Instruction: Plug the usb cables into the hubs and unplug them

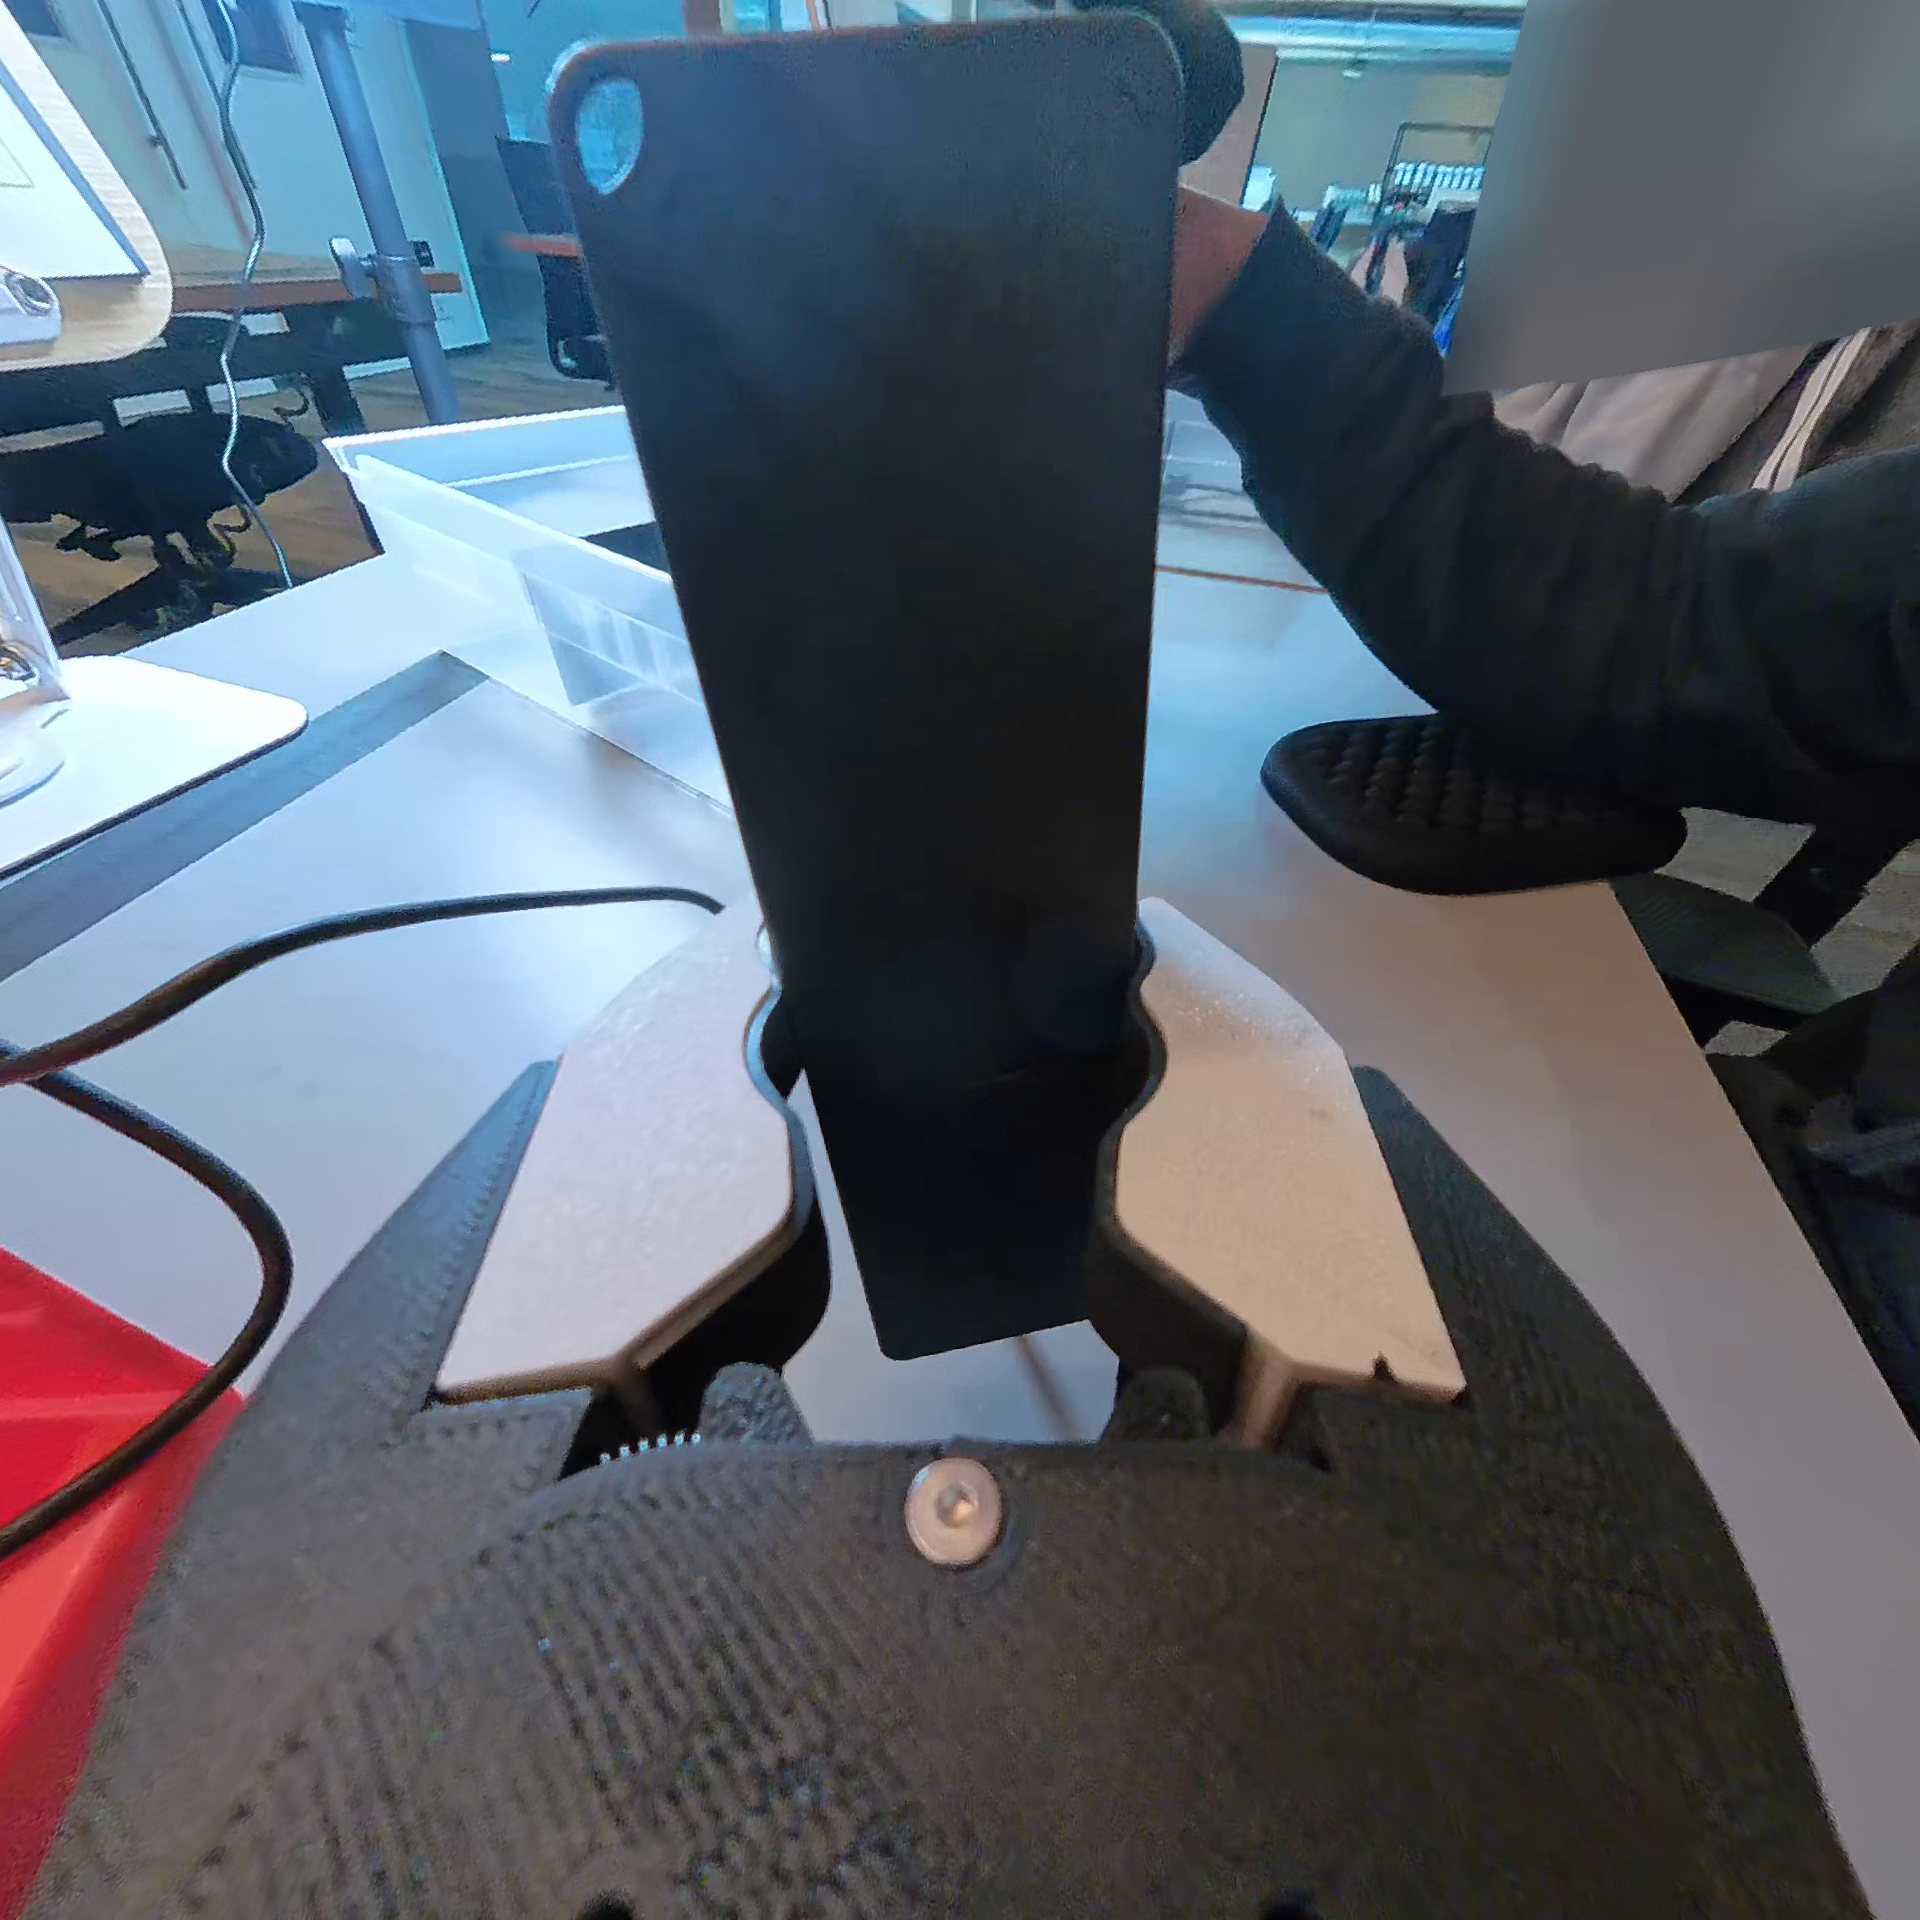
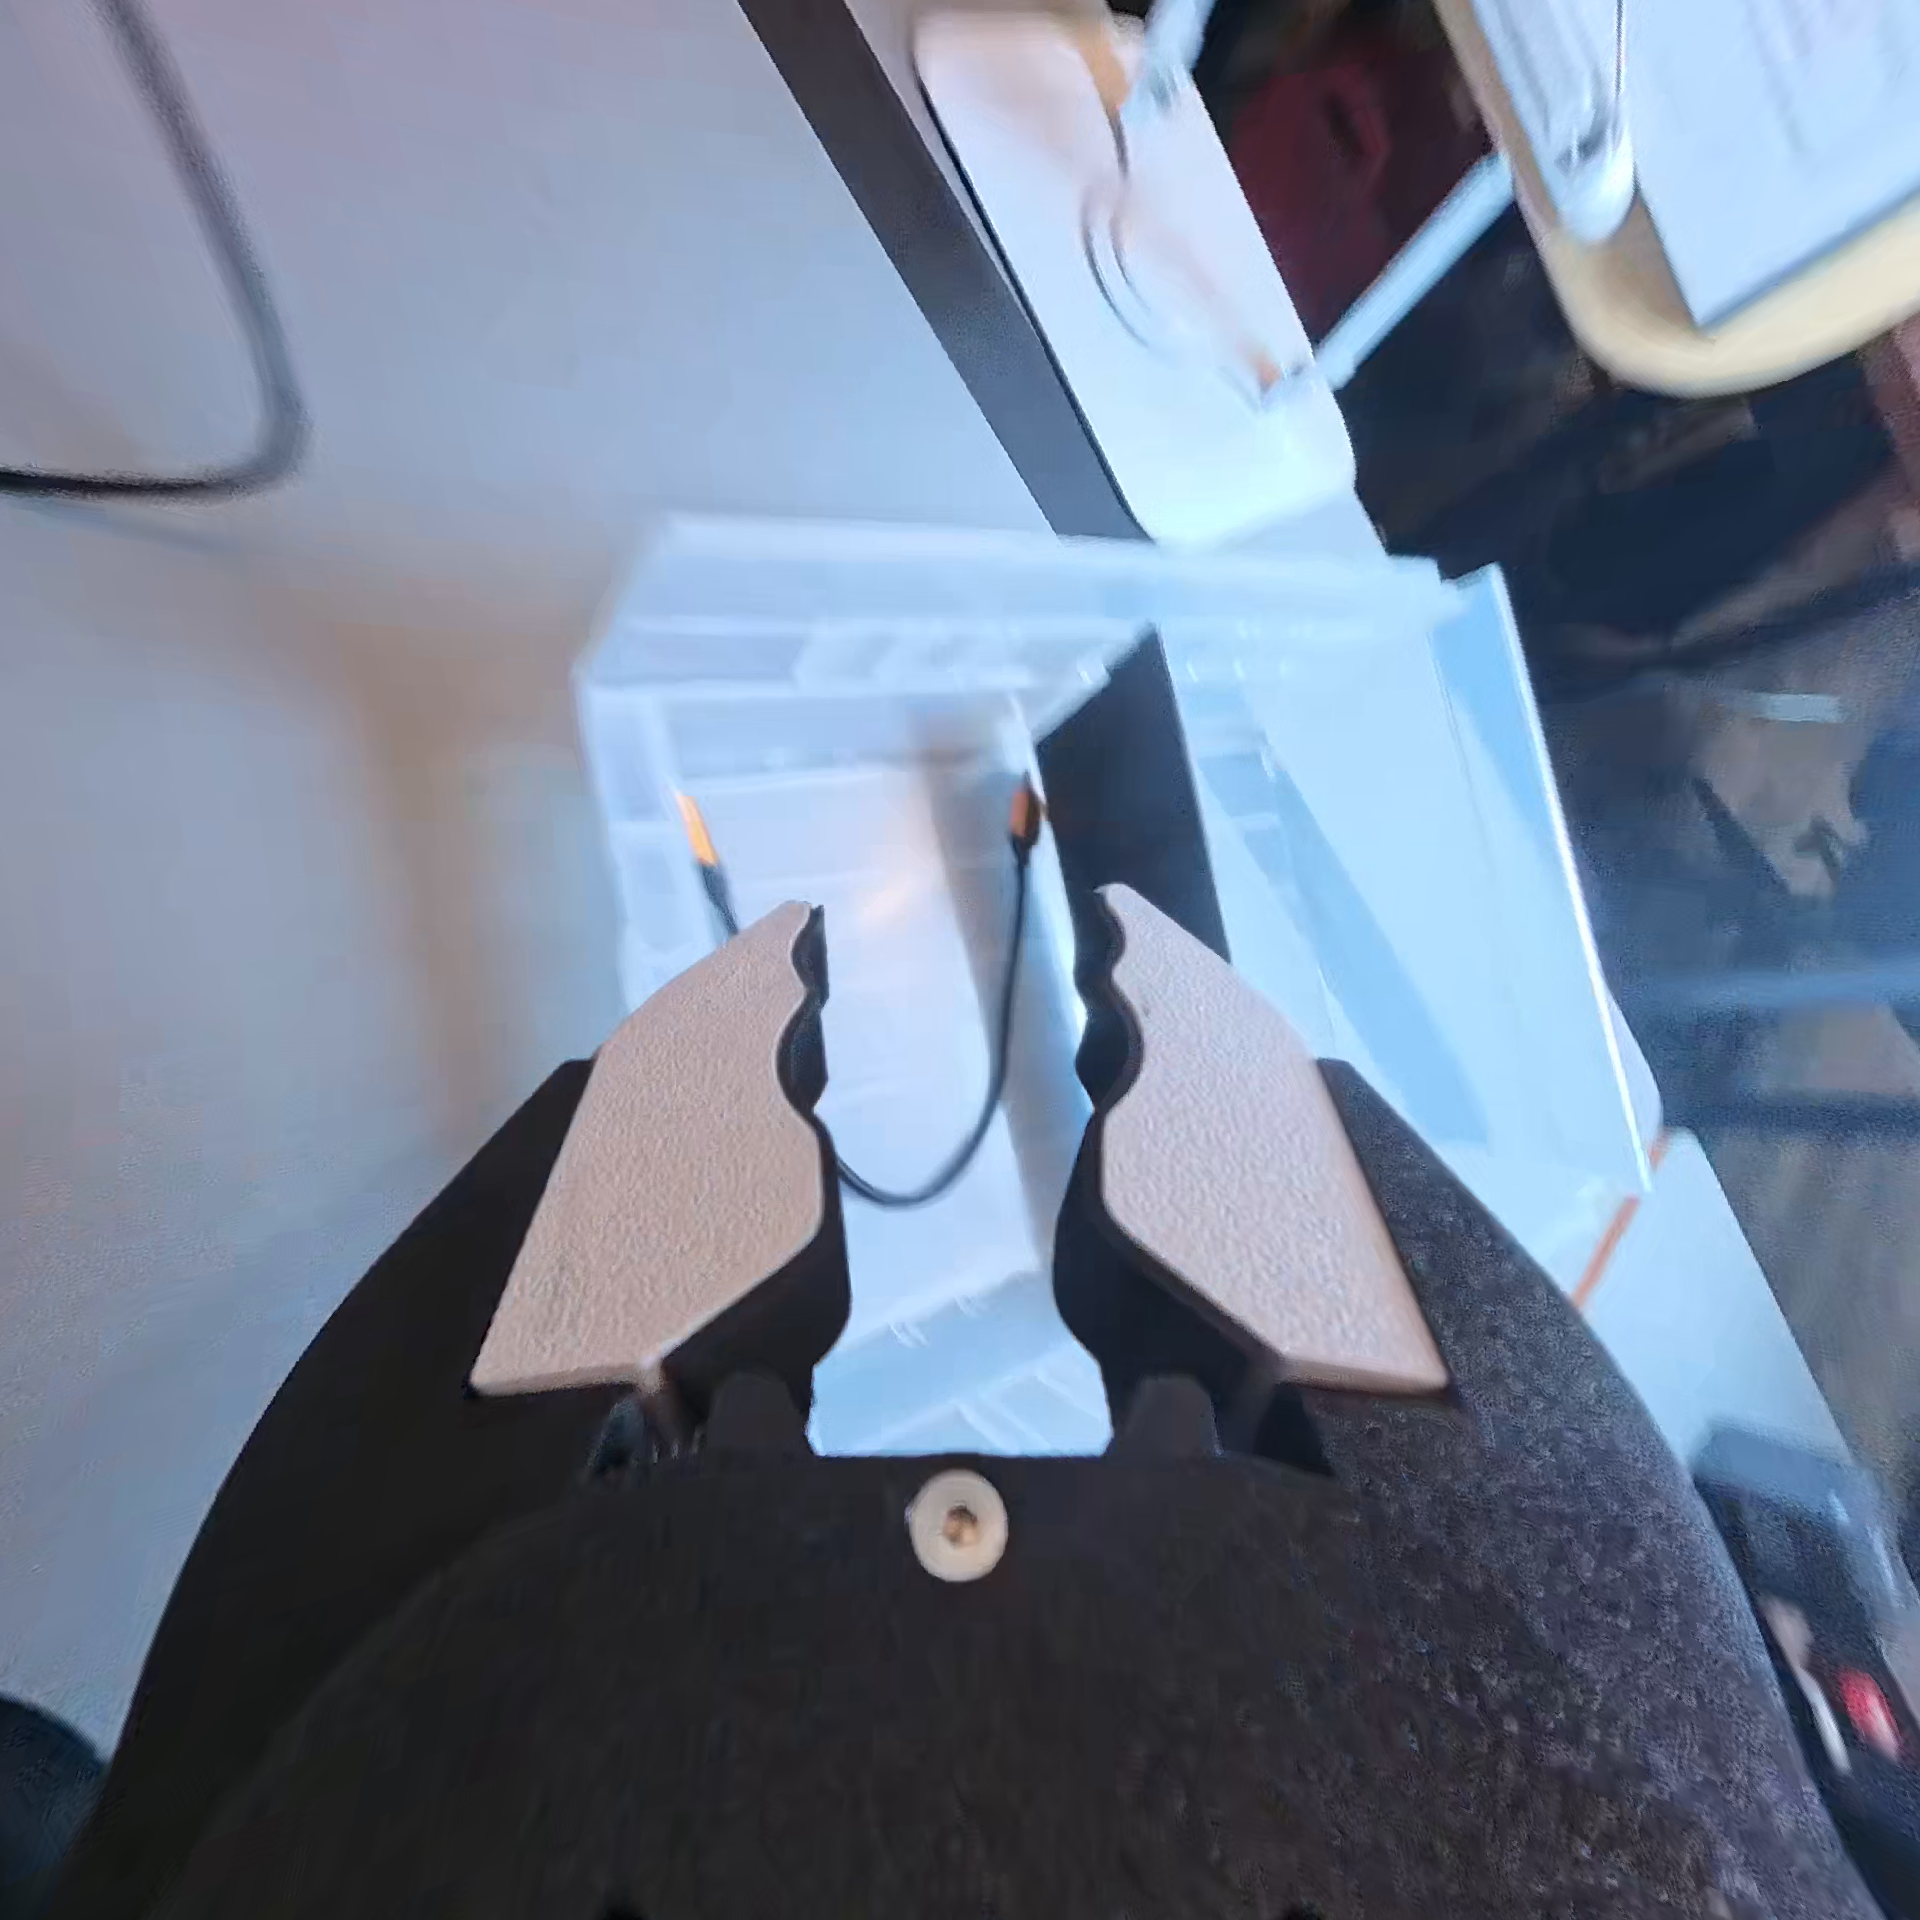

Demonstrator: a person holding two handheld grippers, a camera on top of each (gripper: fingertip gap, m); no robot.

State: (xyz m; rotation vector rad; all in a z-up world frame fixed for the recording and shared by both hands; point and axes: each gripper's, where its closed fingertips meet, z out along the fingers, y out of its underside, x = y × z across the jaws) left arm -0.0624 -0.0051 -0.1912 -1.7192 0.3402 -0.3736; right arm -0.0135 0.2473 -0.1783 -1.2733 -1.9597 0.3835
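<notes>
In the left wrist view, the left gripper [image 1: 956, 1049] had its jaws clamped on a flat black hub [image 1: 883, 499], held upright above the counter [image 1: 1299, 707], a clear bin [image 1: 499, 540] behind it. In the right wrist view, blurred, the right gripper [image 2: 951, 997] hovered over that bin [image 2: 1351, 831], jaws apart and empty, above a short black cable [image 2: 977, 1070] with orange plugs. The step looked like fetching the cable; next it needs closing on one plug.

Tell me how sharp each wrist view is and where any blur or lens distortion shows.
Left wrist view: sharp; the black plate in the left hand-held gripper is crisp, though wide-angle bending curves the table edge. Right wrist view: motion blur smears the clear plastic box and the short black cable; only the right hand-held gripper stays fairly sharp.
</notes>
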